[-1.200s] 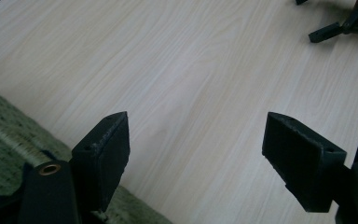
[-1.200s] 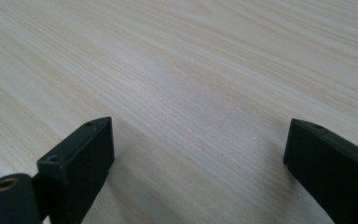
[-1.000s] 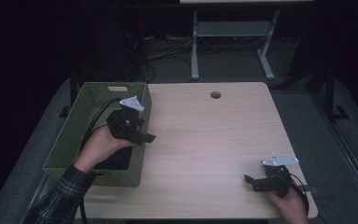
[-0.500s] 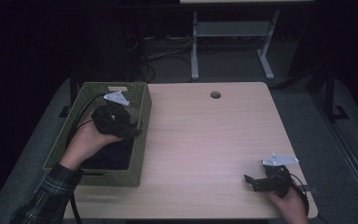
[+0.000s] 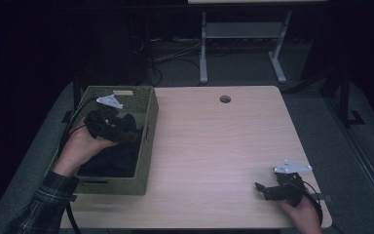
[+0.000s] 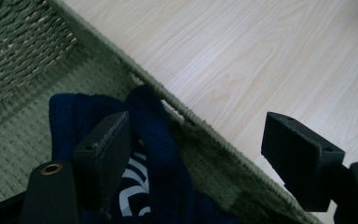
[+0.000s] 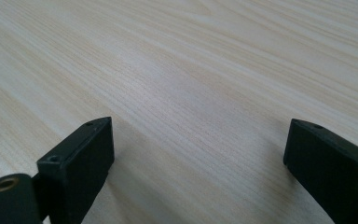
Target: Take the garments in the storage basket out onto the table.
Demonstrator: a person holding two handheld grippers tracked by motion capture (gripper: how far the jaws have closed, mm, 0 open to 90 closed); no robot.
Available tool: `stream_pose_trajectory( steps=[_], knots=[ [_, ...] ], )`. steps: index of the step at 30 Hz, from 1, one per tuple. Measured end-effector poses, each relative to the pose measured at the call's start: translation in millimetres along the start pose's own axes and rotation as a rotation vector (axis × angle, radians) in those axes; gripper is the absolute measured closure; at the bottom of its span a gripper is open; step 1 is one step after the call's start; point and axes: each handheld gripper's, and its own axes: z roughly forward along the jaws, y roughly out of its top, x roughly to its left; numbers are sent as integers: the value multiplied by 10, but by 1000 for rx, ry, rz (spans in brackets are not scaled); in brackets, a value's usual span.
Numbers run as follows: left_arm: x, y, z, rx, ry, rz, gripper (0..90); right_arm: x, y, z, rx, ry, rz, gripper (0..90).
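With jaws spread, the left gripper [image 5: 126, 135] hovers over the dark blue cloth garment [image 6: 158, 140] in the green woven basket [image 5: 148, 141] at nine o'clock, apparently to grasp it, while the released right gripper [image 5: 263, 190] idles at five o'clock.

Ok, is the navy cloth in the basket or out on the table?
In: the navy cloth lies bunched inside the green woven basket, below its rim.

A dim lab or recording room: a pale wood surface [image 5: 214, 146] with a cable hole [image 5: 225, 99] at twelve o'clock, loose cables [image 5: 168, 58] on grey carpet beyond, and the white metal legs of a second desk [image 5: 241, 44] at one o'clock.
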Motion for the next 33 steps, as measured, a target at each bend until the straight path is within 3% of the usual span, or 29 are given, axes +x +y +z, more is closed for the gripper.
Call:
stream_pose_trajectory(
  steps=[10, 22, 28, 33],
  knots=[
    [123, -195, 114, 30, 0, -39, 239, 0, 0, 1, 0, -1, 0, 82],
    [179, -385, 344, 81, -24, -75, 265, 0, 0, 0, 1, -1, -1, 82],
    [202, -432, 429, 98, -27, -80, 296, 0, 0, 0, 1, -1, 0, 82],
    [213, -465, 497, 133, -28, -62, 341, 0, 0, 1, 0, -1, 0, 82]
  ],
)
